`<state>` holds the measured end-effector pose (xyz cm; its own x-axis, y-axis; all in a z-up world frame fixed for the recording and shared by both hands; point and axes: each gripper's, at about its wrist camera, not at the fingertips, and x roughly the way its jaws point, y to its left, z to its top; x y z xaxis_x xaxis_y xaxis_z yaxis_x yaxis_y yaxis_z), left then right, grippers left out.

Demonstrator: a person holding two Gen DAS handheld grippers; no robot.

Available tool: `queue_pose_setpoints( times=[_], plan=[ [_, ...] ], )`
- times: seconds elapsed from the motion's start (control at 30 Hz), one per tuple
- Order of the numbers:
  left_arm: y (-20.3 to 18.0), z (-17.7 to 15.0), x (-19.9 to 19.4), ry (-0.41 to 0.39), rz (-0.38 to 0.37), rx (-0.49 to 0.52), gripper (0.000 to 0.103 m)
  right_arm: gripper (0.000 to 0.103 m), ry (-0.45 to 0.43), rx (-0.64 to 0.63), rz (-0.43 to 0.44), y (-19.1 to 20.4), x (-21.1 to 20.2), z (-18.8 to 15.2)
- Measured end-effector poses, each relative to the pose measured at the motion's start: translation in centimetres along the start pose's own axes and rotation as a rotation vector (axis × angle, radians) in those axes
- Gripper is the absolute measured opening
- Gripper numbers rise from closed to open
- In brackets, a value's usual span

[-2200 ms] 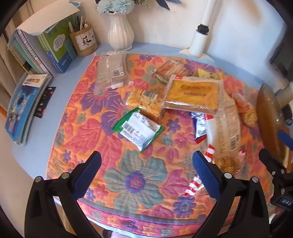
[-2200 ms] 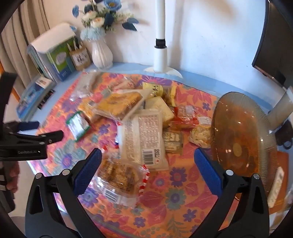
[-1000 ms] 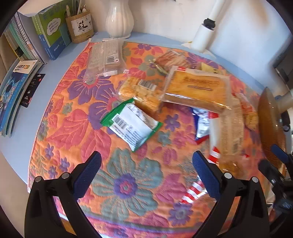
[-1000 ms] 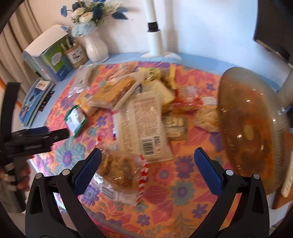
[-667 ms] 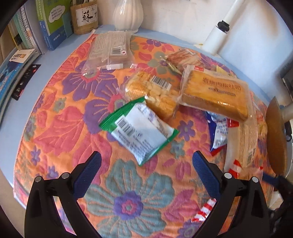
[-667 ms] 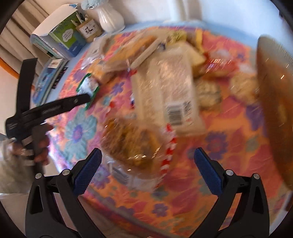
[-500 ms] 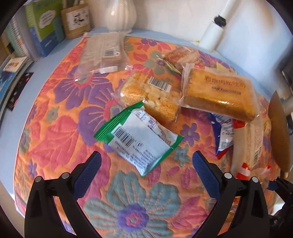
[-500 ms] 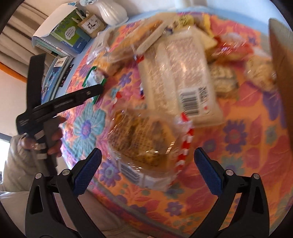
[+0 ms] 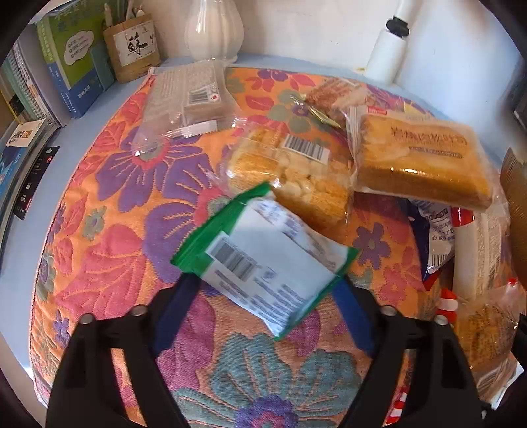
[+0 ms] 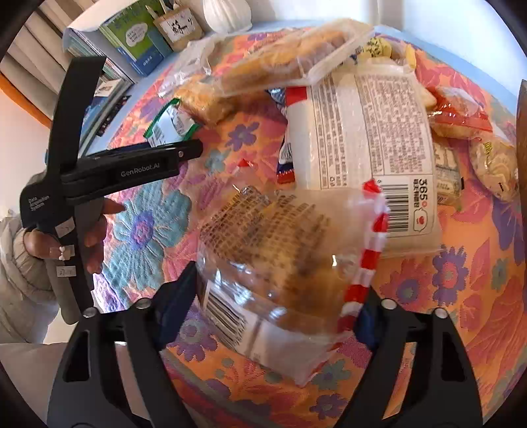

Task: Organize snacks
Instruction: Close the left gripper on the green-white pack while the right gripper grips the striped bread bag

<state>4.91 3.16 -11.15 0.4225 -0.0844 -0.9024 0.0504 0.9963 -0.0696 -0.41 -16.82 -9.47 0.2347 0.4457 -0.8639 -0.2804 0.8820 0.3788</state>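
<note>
My left gripper (image 9: 263,316) closes around a green-edged white packet (image 9: 263,260); my right gripper (image 10: 273,312) closes around a clear, red-striped pastry bag (image 10: 280,263). Pad contact I cannot tell. Only the right view shows my hand (image 10: 66,240).

Green packet (image 9: 263,260) print blurred, unreadable. Clear bag (image 10: 280,263) text smeared. Amber dish (image 10: 522,108) cut off at right edge. Vase (image 9: 214,29) top cropped.

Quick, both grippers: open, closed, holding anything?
Left gripper: jaws closing around the green packet; a firm grip cannot be told yet.
Right gripper: jaws closing around the clear bread bag; grip likewise uncertain.
</note>
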Motion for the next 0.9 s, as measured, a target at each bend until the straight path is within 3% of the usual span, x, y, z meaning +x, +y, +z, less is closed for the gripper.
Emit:
queue_pose_setpoints(
  times=[0.1,0.27,0.37,0.43,0.47,0.63,0.67,0.73,0.8,0.9],
  plan=[
    [0.9,0.1,-0.4,0.007,-0.009,-0.011,0.057,0.077,-0.016,0.0,0.011,-0.1,-0.3,-0.1],
    [2.8,0.2,-1.1,0.008,-0.09,-0.106,0.041,0.074,-0.042,0.021,0.043,-0.9,-1.4,-1.0],
    [3.2,-0.1,-1.4,0.005,-0.116,-0.136,0.04,0.072,-0.069,0.033,0.062,-1.0,-2.0,-1.2],
    [3.1,-0.2,-1.6,0.0,-0.11,-0.119,0.026,0.072,-0.097,0.035,0.068,-1.1,-2.6,-1.5],
    [3.1,-0.2,-1.5,0.011,-0.116,-0.113,0.01,0.072,-0.114,0.036,0.072,-1.3,-2.9,-1.6],
    [3.0,0.0,-1.6,0.007,-0.129,-0.108,0.01,0.072,-0.147,0.04,0.072,-1.3,-3.3,-1.7],
    [3.0,-0.1,-1.7,0.011,-0.141,-0.106,0.011,0.072,-0.142,0.043,0.072,-1.4,-3.2,-1.7],
    [2.9,-0.1,-1.9,0.012,-0.16,-0.109,0.028,0.072,-0.127,0.051,0.067,-1.5,-2.8,-1.8],
    [3.1,-0.4,-2.7,-0.011,-0.129,-0.134,0.098,0.072,-0.114,0.06,0.065,-1.4,-2.4,-1.8],
    [3.8,-0.7,-3.9,-0.104,-0.045,-0.218,0.098,0.072,-0.109,0.066,0.068,-1.4,-2.2,-1.9]
  ],
)
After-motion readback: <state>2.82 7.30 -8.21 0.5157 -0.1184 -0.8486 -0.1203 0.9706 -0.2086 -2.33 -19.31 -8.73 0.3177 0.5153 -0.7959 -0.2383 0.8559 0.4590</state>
